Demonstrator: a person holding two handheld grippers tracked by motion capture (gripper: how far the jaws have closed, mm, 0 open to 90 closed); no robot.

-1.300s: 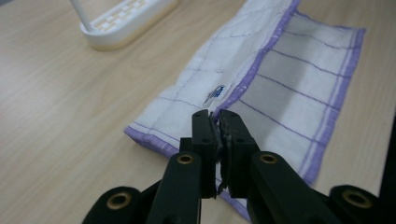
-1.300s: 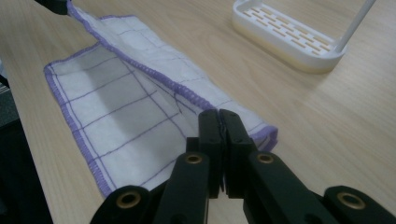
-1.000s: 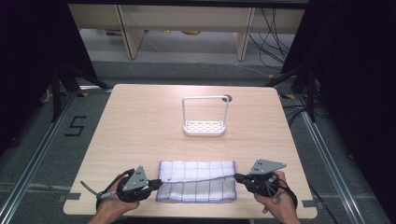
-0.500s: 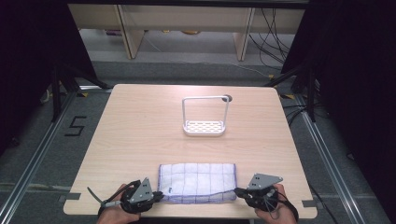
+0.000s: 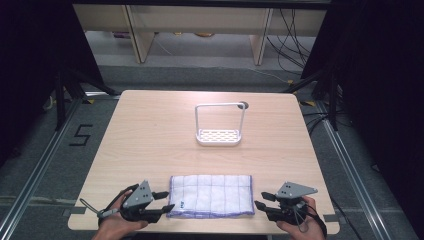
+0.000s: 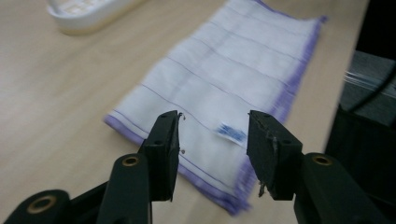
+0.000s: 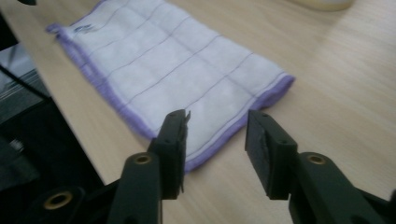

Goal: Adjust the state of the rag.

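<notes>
The folded white cloth [image 5: 211,195] with purple hems lies flat at the lower middle of the frame, its long axis running left to right along the table's [image 5: 150,135] near edge, with bare wood behind it up to the white rack [image 5: 219,125]. The left gripper [image 5: 165,201] and right gripper [image 5: 260,207] sit at its two short ends; their jaws have just been opening and now stand spread, nothing pinched. Since the earlier frame the cloth's wavy far edge has settled straight.
</notes>
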